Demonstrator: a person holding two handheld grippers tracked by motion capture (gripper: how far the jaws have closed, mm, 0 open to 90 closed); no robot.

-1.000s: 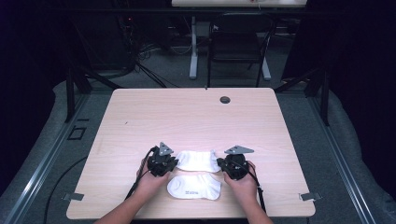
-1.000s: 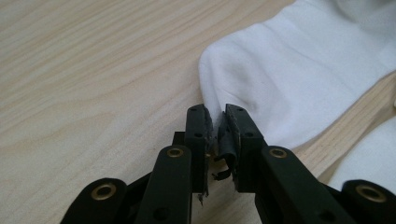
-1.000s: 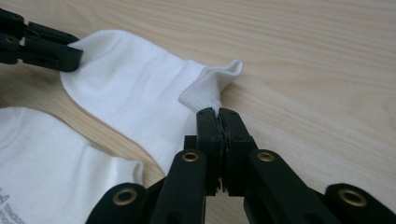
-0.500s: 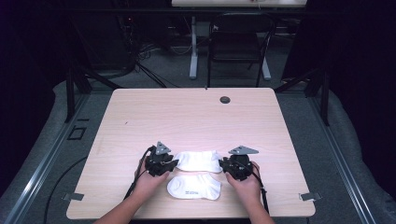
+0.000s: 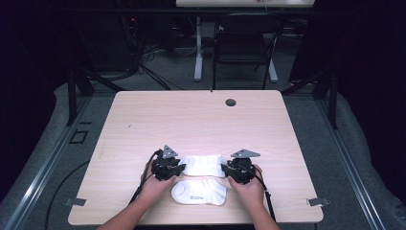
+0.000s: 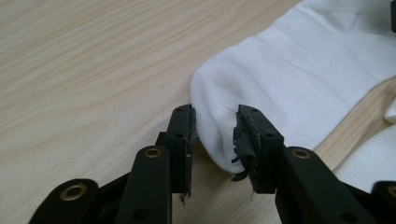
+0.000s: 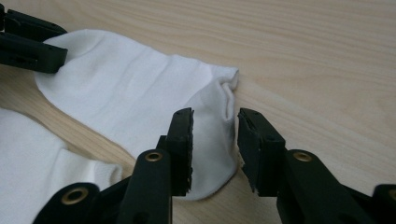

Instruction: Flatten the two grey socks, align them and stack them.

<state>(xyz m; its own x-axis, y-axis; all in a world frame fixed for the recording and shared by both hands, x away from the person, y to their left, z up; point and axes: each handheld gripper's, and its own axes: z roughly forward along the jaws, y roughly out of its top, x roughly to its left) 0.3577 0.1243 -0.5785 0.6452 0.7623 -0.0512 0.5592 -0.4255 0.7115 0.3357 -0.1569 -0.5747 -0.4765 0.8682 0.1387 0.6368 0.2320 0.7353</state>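
Observation:
Two white socks lie near the table's front edge. The far sock (image 5: pixel 203 165) stretches between both grippers; the near sock (image 5: pixel 198 191) lies just in front of it. My left gripper (image 5: pixel 178 168) is at the far sock's rounded left end. In the left gripper view its jaws (image 6: pixel 215 135) stand open, with that end of the sock (image 6: pixel 299 79) between them. My right gripper (image 5: pixel 226 168) is at the sock's right end. Its jaws (image 7: pixel 215 135) are also open, straddling the folded edge of the sock (image 7: pixel 126 88).
The light wooden table (image 5: pixel 191 124) has a small dark grommet (image 5: pixel 231 102) near its far edge. A black chair (image 5: pixel 242 43) and cables stand on the floor beyond the table. The near sock (image 7: pixel 28 158) lies close to both grippers.

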